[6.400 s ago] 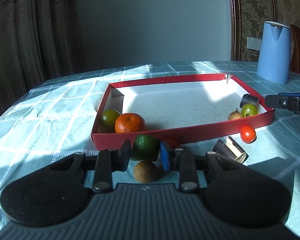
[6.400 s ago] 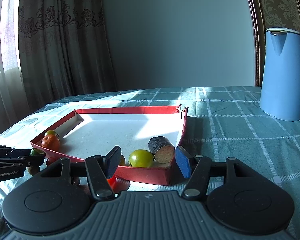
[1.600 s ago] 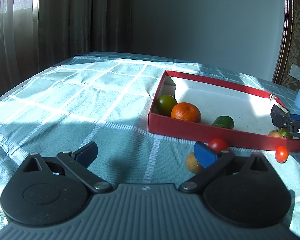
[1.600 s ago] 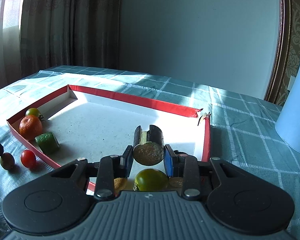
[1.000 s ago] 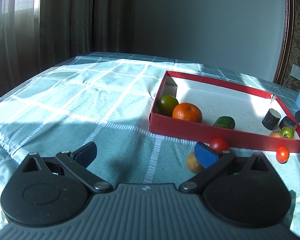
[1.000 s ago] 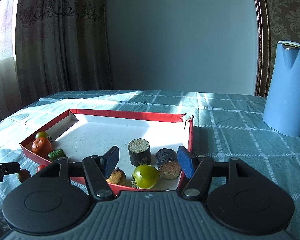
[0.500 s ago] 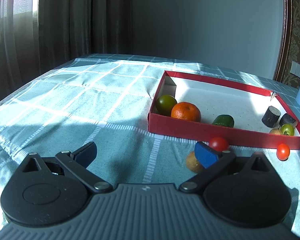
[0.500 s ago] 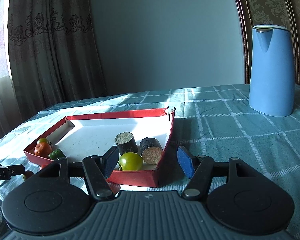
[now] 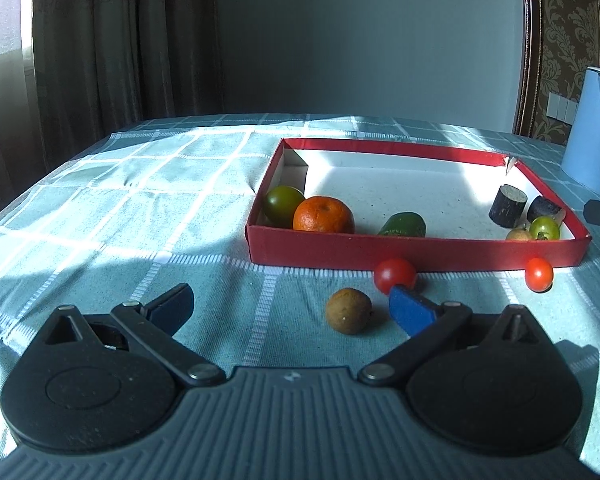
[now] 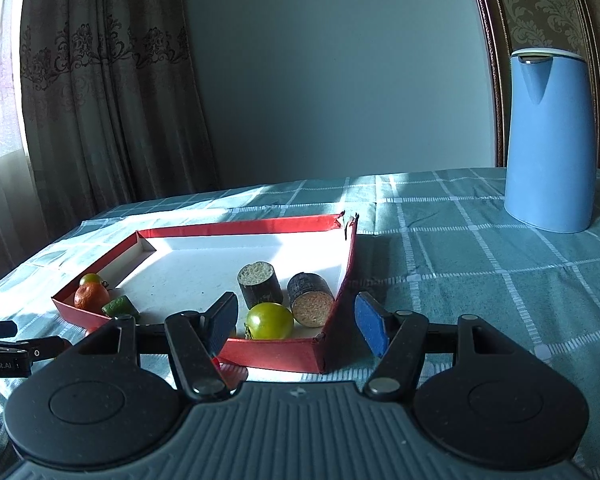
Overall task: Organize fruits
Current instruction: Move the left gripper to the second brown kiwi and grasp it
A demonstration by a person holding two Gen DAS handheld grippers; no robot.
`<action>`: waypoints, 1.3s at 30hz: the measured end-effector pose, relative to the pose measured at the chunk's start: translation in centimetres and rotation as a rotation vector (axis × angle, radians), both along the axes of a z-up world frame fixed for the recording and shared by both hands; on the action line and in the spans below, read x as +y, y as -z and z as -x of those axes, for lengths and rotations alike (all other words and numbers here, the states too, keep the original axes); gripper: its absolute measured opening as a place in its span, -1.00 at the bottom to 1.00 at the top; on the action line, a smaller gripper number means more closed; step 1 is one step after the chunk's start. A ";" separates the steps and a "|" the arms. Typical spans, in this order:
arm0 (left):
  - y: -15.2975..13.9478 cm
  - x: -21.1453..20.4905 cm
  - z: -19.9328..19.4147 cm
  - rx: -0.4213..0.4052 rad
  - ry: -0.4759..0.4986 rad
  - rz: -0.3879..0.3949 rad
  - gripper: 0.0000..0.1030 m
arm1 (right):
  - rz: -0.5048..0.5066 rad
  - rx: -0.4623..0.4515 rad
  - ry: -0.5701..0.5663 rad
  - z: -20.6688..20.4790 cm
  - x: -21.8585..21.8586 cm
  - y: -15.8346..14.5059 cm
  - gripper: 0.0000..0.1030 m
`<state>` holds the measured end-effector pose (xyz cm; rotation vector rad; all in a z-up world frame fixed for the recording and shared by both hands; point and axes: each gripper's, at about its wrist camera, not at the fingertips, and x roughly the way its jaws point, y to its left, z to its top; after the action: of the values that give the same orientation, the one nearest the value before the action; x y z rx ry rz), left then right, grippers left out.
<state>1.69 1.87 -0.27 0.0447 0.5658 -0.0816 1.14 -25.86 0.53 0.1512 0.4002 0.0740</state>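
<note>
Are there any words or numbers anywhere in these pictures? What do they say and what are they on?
"nRobot.AI" on the side of the left gripper, seen from the right wrist view; the start is cut off by the picture's edge.
A small mark on each gripper's grey body is no readable text.
Nothing readable on the blue kettle or red box.

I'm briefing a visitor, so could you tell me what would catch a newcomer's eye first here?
The red tray on the checked cloth, with an orange at its left end and two dark cylinders at its right. Two red tomatoes and a brown fruit lie outside its near wall. A tall blue kettle stands far right.
</note>
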 end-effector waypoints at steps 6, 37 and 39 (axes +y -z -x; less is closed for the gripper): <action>0.5 -0.3 -0.5 0.040 0.019 -0.017 0.79 | -0.002 0.008 -0.003 -0.1 0.1 0.1 0.25; 0.7 -3.2 -0.8 0.049 0.097 -0.041 -0.35 | 0.026 0.117 -0.189 2.8 2.7 1.7 0.42; 0.7 -3.6 -0.7 0.044 0.090 -0.055 -0.39 | 0.028 0.121 -0.191 2.7 2.7 1.7 0.43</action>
<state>2.37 -1.76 -0.94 0.1224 0.6103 -0.1550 -1.59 -23.17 -1.21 0.0900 0.5361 0.2483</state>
